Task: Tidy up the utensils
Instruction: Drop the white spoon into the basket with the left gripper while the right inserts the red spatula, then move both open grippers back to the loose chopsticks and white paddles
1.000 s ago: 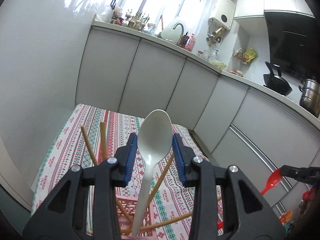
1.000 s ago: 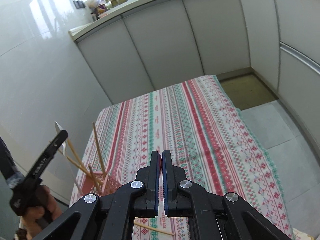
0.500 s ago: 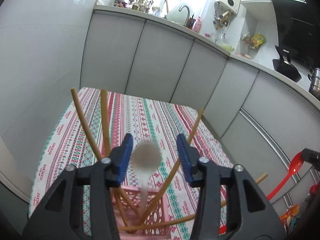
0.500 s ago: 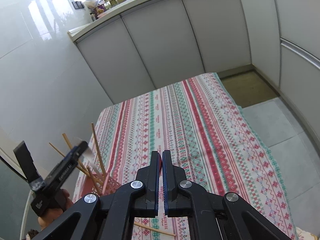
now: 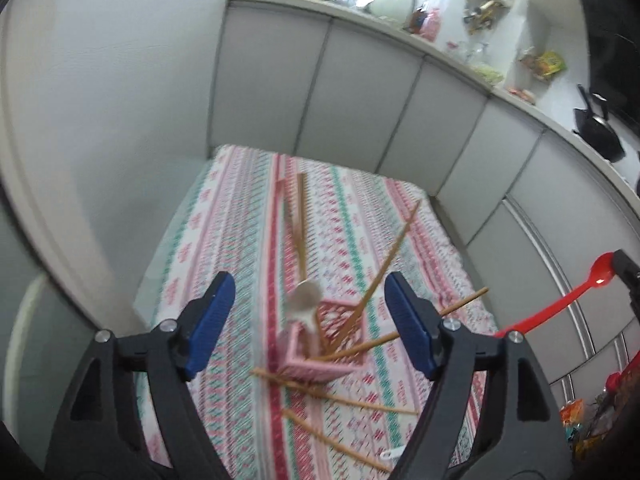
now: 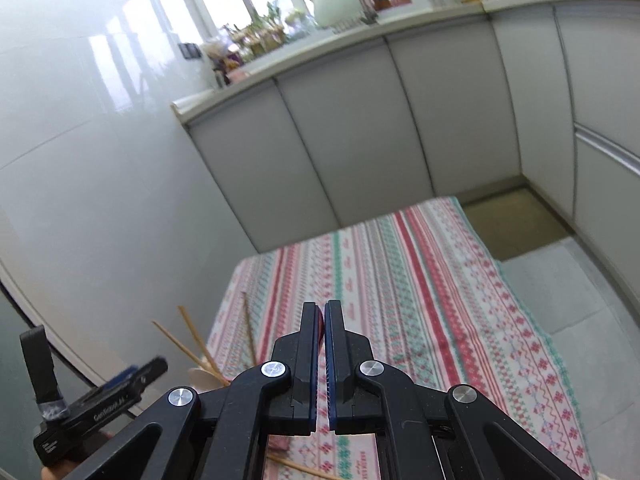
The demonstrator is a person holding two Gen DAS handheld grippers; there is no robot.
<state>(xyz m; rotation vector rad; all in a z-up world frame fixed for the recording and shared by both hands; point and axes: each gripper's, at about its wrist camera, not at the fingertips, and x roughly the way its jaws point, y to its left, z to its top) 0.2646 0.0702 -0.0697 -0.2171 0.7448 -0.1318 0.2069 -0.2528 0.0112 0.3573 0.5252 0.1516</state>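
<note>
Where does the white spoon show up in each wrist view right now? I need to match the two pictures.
Left wrist view: white spoon low centre, bowl up, standing in the pink holder.
Right wrist view: only its pale bowl peeks out at lower left, behind the chopsticks.
Shared landmark: the striped tablecloth.
</note>
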